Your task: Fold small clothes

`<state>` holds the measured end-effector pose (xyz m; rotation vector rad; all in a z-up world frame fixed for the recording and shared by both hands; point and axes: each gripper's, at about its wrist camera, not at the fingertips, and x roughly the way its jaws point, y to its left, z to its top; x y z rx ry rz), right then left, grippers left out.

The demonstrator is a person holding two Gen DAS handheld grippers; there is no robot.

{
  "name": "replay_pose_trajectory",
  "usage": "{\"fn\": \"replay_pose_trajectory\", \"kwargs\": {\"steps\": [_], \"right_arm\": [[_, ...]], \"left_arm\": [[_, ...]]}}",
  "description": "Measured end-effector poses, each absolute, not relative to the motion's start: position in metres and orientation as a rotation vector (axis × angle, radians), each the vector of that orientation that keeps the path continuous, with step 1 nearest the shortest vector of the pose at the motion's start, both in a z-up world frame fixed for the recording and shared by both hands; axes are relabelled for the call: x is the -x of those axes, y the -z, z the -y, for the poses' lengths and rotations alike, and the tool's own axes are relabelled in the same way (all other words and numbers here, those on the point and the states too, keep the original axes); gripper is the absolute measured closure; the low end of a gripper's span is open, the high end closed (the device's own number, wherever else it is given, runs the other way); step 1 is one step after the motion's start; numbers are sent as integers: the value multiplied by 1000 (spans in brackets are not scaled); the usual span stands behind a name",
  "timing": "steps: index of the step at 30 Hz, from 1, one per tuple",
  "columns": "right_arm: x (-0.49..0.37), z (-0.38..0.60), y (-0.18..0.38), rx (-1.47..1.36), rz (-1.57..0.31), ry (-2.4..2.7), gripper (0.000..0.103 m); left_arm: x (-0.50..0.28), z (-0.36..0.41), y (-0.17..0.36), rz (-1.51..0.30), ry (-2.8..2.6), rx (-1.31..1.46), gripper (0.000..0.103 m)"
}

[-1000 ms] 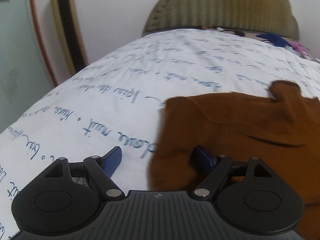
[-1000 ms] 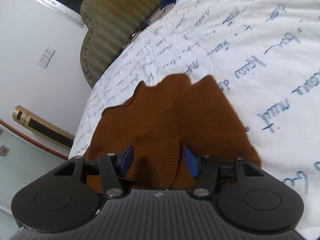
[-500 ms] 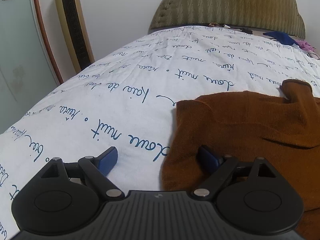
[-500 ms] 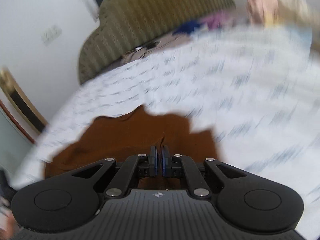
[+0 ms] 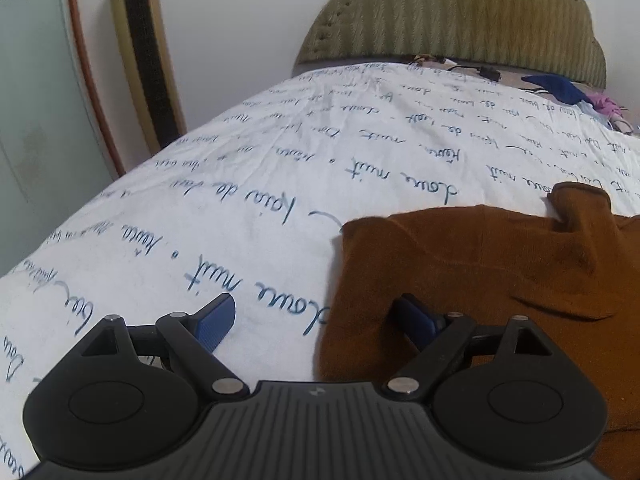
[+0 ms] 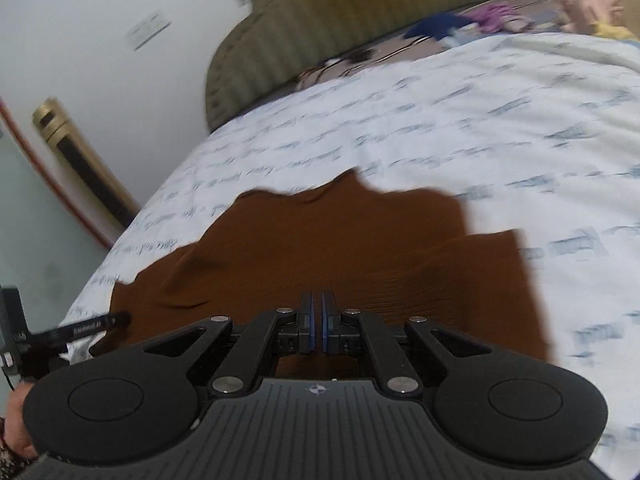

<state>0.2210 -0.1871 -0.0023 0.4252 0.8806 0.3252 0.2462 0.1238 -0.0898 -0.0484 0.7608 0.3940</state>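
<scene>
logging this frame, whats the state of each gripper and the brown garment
left gripper: open, one finger over the brown garment's edge, the other over the sheet
right gripper: shut, over the garment; a pinch cannot be confirmed
brown garment: lying on the printed bedsheet, partly folded, rumpled

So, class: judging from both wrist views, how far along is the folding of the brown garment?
Done: the brown garment lies spread on the bedsheet. In hand: the right gripper is shut at its near edge; the left gripper is open at its corner. Left: the folds.
</scene>
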Motion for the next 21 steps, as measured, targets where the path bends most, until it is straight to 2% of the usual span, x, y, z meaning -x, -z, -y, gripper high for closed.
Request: {"fn": "replay_pose_trajectory", "kwargs": {"steps": [2, 3, 6, 11, 15, 16, 17, 21], "right_arm": [[-233, 176, 16, -347, -939, -230, 97], [-238, 177, 25, -307, -968, -149, 103], [-239, 203, 39, -450, -969, -151, 103], [-240, 199, 26, -387, -982, -100, 103], [-231, 201, 18, -335, -952, -71, 103], [-231, 206, 16, -364, -940, -94, 98], [-227, 209, 12, -400, -912, -105, 87], [-215, 229, 2, -428, -852, -60, 68]], "left_arm": [[-258, -126, 99, -790, -411, 20, 12], [-260, -132, 104, -803, -410, 61, 10], [-255, -142, 105, -791, -389, 119, 8], [-240, -177, 87, -738, -359, 319, 9], [-244, -193, 73, -742, -362, 313, 9], [-246, -190, 71, -739, -364, 295, 9], [-248, -186, 70, -736, -361, 268, 9], [-265, -156, 71, -712, -308, 131, 9]]}}
